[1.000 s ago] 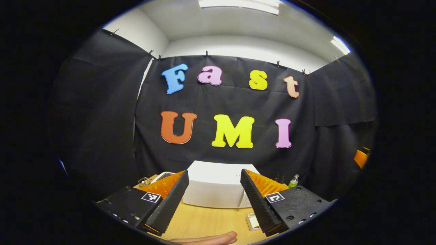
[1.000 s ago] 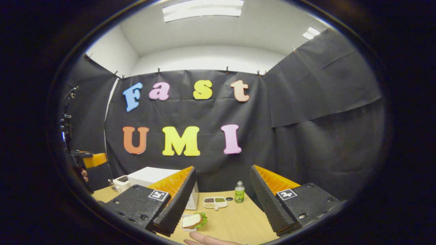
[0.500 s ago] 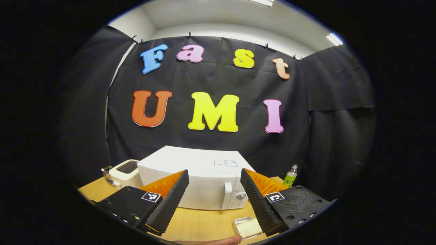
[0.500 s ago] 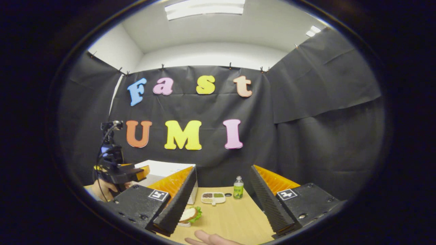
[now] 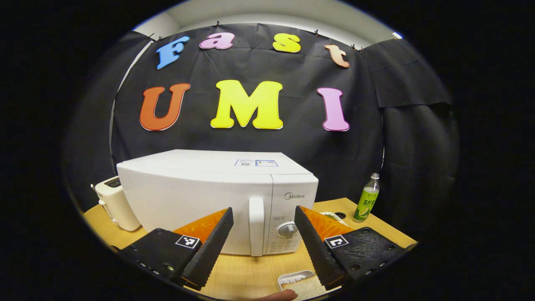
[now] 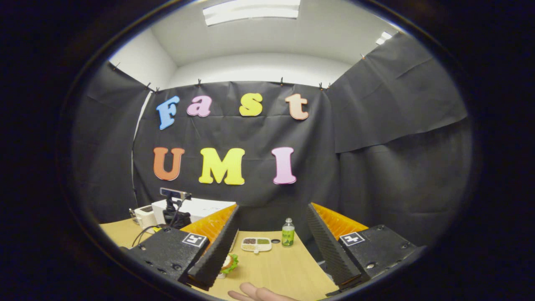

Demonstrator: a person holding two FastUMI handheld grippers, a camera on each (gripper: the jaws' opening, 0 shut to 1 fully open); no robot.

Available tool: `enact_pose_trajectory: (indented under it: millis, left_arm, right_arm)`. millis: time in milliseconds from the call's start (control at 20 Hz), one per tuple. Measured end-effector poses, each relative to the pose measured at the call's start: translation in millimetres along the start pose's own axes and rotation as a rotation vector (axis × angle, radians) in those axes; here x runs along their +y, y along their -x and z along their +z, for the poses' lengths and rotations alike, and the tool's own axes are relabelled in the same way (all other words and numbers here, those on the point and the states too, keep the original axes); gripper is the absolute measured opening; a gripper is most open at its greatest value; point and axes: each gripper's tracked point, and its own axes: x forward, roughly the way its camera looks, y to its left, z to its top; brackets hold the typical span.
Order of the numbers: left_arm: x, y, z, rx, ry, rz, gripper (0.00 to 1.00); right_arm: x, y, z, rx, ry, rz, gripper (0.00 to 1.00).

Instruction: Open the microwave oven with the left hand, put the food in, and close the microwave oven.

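Left gripper (image 5: pixel 261 246): spread wide, nothing between the fingers, low over the table's near edge, facing the microwave door.
Fingertip (image 5: pixel 279 296): a person's, at the table's near edge below the gripper.
Dish (image 5: pixel 299 279): white, on the table (image 5: pixel 246 271) just in front of the microwave, partly behind the right-hand finger.
Microwave (image 5: pixel 200 192): white, door closed, upright handle (image 5: pixel 256 225) between the two fingers, dial (image 5: pixel 289 229) just beside it.
Toaster (image 5: pixel 113 203): white, at the table's left edge beside the microwave.
Bottle (image 5: pixel 366 198): green, near the far right corner.
Right gripper (image 6: pixel 271 246): spread wide, holding nothing, over the near edge.
Sandwich (image 6: pixel 229 263): on a dish, partly hidden by the right gripper's finger.
Tray (image 6: pixel 256 244): divided, mid-table, near the bottle.
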Motion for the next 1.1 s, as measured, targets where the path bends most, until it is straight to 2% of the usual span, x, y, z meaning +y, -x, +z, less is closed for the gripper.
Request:
enact_pose_trajectory:
  millis: [50, 100, 150, 200, 300, 350, 400, 450, 600, 750, 800, 850, 900, 1000, 1050, 1100]
  left_arm:
    - [-0.5, -8.0, -10.8, 0.013, -0.01, 0.004, 0.9]
    - [-1.8, -16.0, -18.8, 0.018, -0.023, 0.001, 0.86]
    - [-4.8, -26.8, -26.4, 0.031, -0.029, -0.013, 0.86]
    - [-1.4, -31.4, -30.8, 0.028, -0.042, 0.002, 0.78]
    - [0.9, -37.7, -29.6, -0.002, -0.076, 0.015, 0.75]
    - [2.8, -42.2, -32.1, -0.006, -0.094, 0.029, 0.75]
    - [5.2, -40.9, -31.8, -0.017, -0.104, 0.044, 0.7]
    - [6.8, -42.8, -31.8, -0.023, -0.121, 0.052, 0.6]
    - [9.1, -43.5, -32.8, -0.039, -0.173, 0.079, 0.65]
    - [9.5, -44.8, -35.7, -0.025, -0.105, 0.067, 0.65]
    - [8.8, -44.1, -34.7, -0.025, -0.098, 0.067, 0.58]
    - [12.4, -46.4, -34.7, -0.015, -0.105, 0.075, 0.57]
    - [19.0, -45.9, -34.8, -0.007, -0.115, 0.095, 0.37]
    - [18.4, -47.0, -39.4, 0.011, -0.044, 0.065, 0.22]
    - [17.7, -42.5, -40.8, 0.027, -0.009, 0.049, 0.22]
    - [15.6, -40.3, -41.0, 0.037, 0.006, 0.035, 0.16]
  right_arm:
    - [-3.8, -2.3, -5.4, 0.007, -0.005, 0.003, 0.91]
    - [-6.4, -4.1, -10.1, 0.019, -0.012, 0.01, 1.0]
    - [-6.9, -5.7, -15.3, 0.029, -0.022, 0.019, 1.0]
    - [-8.4, -7.6, -17.5, 0.033, -0.031, 0.027, 0.92]
    - [-14.1, -10.9, -23.7, 0.039, -0.035, 0.031, 0.92]
    - [-17.8, -12.0, -27.6, 0.042, -0.038, 0.028, 1.0]
    - [-20.7, -12.8, -28.8, 0.041, -0.044, 0.025, 0.92]
    - [-23.7, -14.4, -31.2, 0.042, -0.049, 0.02, 0.92]
    - [-29.3, -17.8, -37.7, 0.052, -0.057, 0.007, 0.92]
    - [-31.2, -17.9, -42.6, 0.063, -0.061, 0.003, 0.91]
    - [-32.3, -17.5, -43.0, 0.064, -0.061, -0.001, 0.92]
    - [-33.3, -17.2, -43.5, 0.065, -0.061, -0.004, 0.92]
    - [-34.6, -16.5, -44.2, 0.067, -0.059, -0.008, 0.91]
    - [-36.1, -14.6, -43.5, 0.065, -0.06, -0.013, 0.91]
    - [-35.6, -13.1, -43.1, 0.065, -0.06, -0.014, 1.0]
    - [-34.6, -11.5, -42.6, 0.064, -0.058, -0.012, 0.91]
